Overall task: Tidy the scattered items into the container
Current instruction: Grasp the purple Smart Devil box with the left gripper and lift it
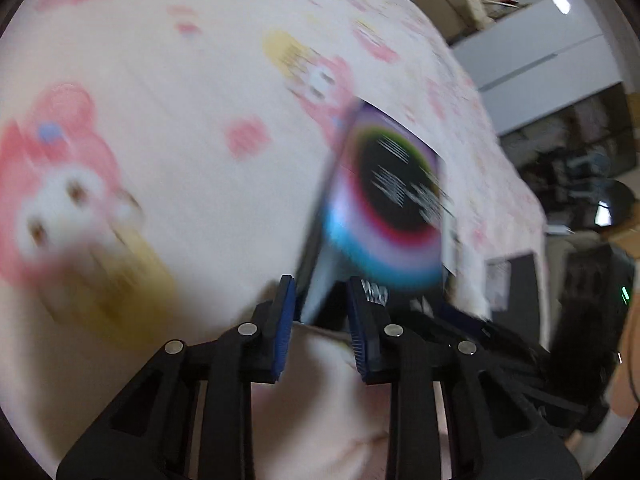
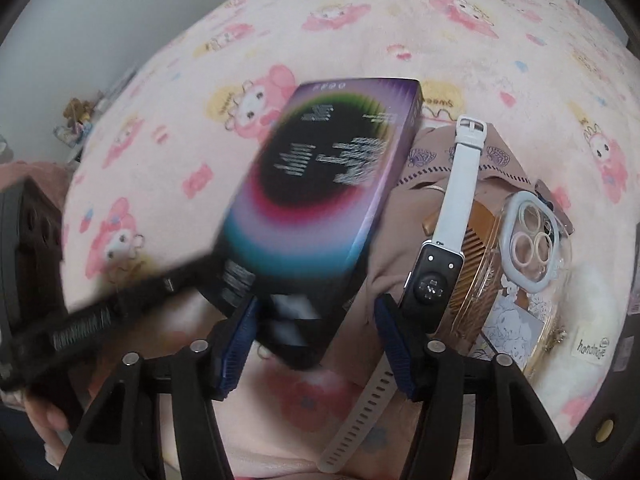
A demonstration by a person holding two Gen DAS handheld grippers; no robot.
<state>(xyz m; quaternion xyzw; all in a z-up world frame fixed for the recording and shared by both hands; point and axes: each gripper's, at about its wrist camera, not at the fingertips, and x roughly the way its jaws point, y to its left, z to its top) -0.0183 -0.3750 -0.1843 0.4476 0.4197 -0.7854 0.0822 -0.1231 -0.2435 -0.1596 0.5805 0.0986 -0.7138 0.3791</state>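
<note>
I saw the pink cartoon-print blanket (image 2: 360, 32) spread under everything. On it lay a brown embroidered fabric pouch (image 2: 424, 184) carrying the smaller items. The purple rectangular box with a rainbow ring around a black circle (image 1: 384, 204) hung tilted above the blanket, blurred, one lower corner pinched between the blue pads of my left gripper (image 1: 320, 308), which was clamped on it. My right gripper (image 2: 316, 320) stood wide, jaws apart, the box's near end between them; I could not tell if it touched. A white-strapped black smartwatch (image 2: 436, 272) lay on the pouch beside a clear phone case (image 2: 528, 240) and a wooden comb (image 2: 478, 256).
</note>
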